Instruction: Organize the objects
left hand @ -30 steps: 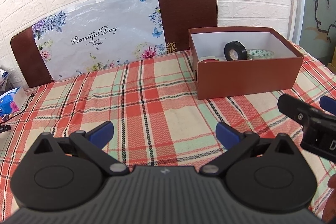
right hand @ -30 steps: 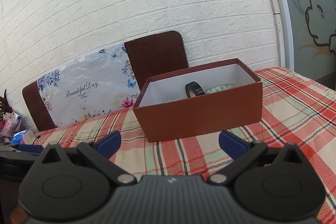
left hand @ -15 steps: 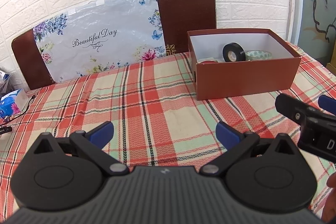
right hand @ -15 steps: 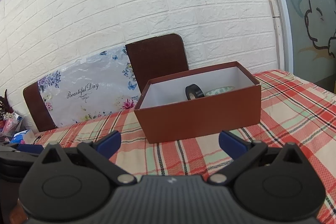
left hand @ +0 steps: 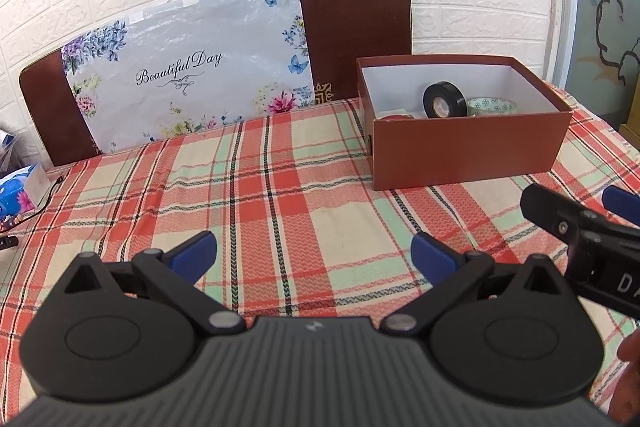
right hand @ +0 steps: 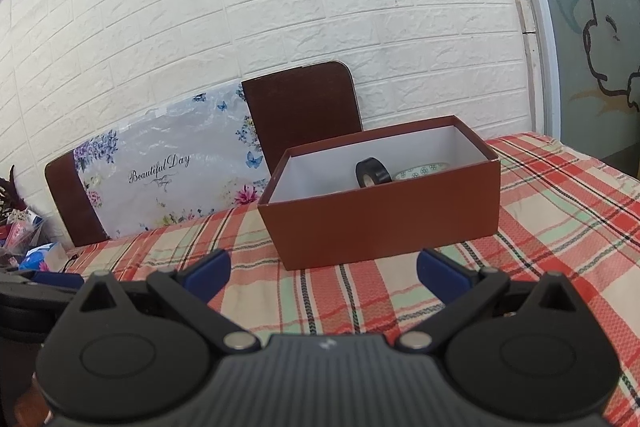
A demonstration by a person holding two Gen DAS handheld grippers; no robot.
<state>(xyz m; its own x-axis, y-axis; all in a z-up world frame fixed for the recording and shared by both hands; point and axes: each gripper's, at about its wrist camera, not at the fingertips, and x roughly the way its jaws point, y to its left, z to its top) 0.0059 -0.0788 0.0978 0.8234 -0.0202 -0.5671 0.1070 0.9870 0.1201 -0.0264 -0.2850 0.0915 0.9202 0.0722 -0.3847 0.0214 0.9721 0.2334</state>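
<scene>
A brown cardboard box (left hand: pixel 468 155) (right hand: pixel 384 215) with a white inside stands on the plaid tablecloth, far right of centre. Inside it a black tape roll (left hand: pixel 445 101) (right hand: pixel 373 173) stands on edge beside a patterned green-white tape roll (left hand: pixel 491 105) (right hand: pixel 420 171); a red-white item (left hand: pixel 396 114) peeks over the near wall. My left gripper (left hand: pixel 314 253) is open and empty, low over the cloth, well short of the box. My right gripper (right hand: pixel 324 269) is open and empty too, just in front of the box; its body (left hand: pixel 580 239) shows at the right of the left wrist view.
Two brown chair backs (left hand: pixel 356 35) (right hand: pixel 304 111) stand behind the table against a white brick wall, with a floral "Beautiful Day" sheet (left hand: pixel 188 71) leaning on them. A blue tissue pack (left hand: pixel 20 191) and a thin black cable (left hand: pixel 48 199) lie at the left edge.
Both grippers have drawn back and risen slightly, so the box looks a little farther away. Jaws stay open; nothing was picked up or let go.
</scene>
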